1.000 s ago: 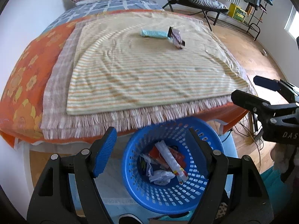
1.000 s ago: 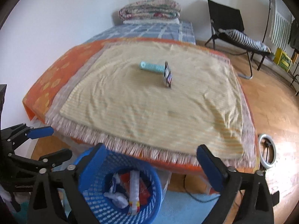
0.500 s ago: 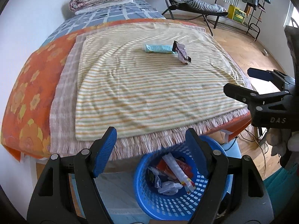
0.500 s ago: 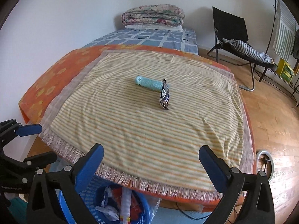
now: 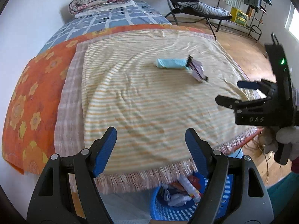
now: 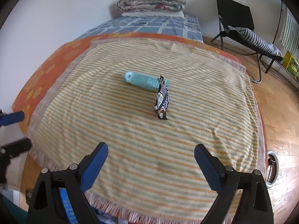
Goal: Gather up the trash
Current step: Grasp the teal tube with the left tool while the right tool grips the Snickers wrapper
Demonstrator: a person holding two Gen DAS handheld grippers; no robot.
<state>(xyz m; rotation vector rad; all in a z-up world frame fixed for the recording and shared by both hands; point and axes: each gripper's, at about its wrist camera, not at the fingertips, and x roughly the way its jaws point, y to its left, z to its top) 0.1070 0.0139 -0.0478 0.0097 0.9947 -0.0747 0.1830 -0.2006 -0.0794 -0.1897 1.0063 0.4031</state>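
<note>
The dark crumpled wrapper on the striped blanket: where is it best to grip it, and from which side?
Probably grip the dark wrapper across its narrow middle, from above. It lies long and thin, pointing away from the right gripper, its far end touching the teal tube.

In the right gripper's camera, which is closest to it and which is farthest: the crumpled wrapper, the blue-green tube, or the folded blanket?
From the right gripper, nearest first:
1. The wrapper, in the middle of the striped cloth, slightly right.
2. The tube, just behind the wrapper, stretching left; their ends meet or overlap.
3. The folded blanket, far back by the wall at the head of the bed.
</note>
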